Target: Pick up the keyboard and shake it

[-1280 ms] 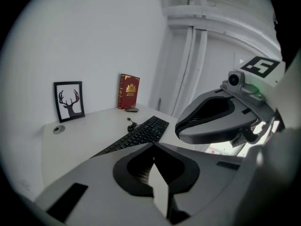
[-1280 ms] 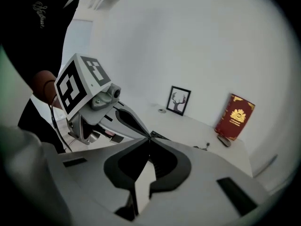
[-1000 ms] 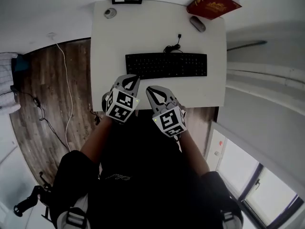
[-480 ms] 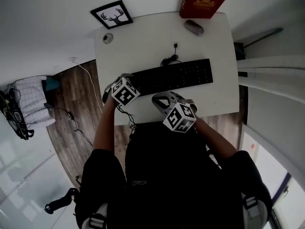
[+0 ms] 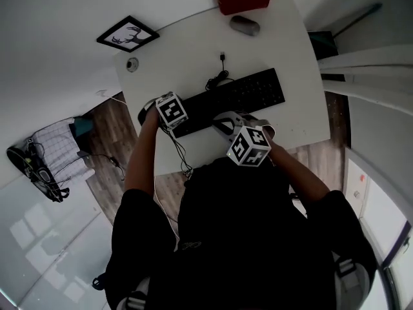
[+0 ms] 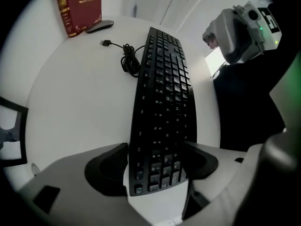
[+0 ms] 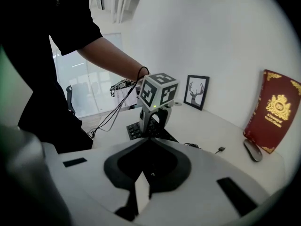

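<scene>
Straddling the left end of the keyboard [image 6: 162,93] with the left hand-held gripper [image 6: 157,166]: jaws have just been opening and now stand wide apart, one off each long edge, pads not pressing. Keyboard lies flat on the white bench [image 5: 193,50], not lifted. Right hand-held gripper [image 7: 148,142] is pinched together, empty, near the keyboard's front edge. I'd sink the left lower so the pads catch the case edges below the keys, close square, then open the right and take the far end; one-ended, a long board would likely swing. It's slim, rigid, matte black plastic on a smooth top, so it may skid. Loose coiled cable [image 5: 216,79] behind the keyboard, plug free; expect it to whip.
</scene>
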Demonstrator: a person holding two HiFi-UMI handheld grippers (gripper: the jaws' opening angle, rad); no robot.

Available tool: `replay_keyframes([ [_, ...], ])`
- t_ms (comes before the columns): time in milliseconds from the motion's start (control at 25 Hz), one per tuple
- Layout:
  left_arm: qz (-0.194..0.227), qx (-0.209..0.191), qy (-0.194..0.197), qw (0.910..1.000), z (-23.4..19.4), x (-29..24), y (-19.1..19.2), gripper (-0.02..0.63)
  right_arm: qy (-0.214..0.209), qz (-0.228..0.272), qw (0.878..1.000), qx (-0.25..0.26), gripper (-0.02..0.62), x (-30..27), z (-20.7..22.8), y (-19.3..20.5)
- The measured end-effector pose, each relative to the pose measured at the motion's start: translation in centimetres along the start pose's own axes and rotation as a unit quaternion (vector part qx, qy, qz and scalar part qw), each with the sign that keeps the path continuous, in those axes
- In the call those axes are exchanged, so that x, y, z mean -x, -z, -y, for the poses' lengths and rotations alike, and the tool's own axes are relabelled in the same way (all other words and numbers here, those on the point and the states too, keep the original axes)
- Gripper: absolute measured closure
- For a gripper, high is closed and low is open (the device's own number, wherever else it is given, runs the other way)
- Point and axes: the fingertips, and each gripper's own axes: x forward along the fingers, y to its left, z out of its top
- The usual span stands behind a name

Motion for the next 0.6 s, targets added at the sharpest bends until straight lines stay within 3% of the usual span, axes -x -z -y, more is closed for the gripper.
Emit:
replay_keyframes([
  [160, 0.018, -0.008, 0.009, 0.9998, 1.1, 0.1, -0.6, 0.284, 0.013, -0.004, 1.000, -0.006, 0.574, 0.2, 1.3, 0.8],
  [280, 0.043, -0.028, -0.044, 0.9977, 1.3, 0.8, -1.3, 0.290, 0.035, -0.016, 0.999, -0.026, 0.574, 1.0, 2.1, 2.0],
  [480, 0.033, -0.028, -0.108, 0.9932, 1.5, 1.7, -0.9, 0.290, 0.065, -0.034, 0.996, -0.056, 0.574, 2.2, 2.5, 2.9],
  [600, 0.031, -0.027, -0.154, 0.9871, 1.7, 2.3, -0.9, 0.290, 0.080, -0.055, 0.994, -0.050, 0.574, 2.9, 2.3, 3.7],
])
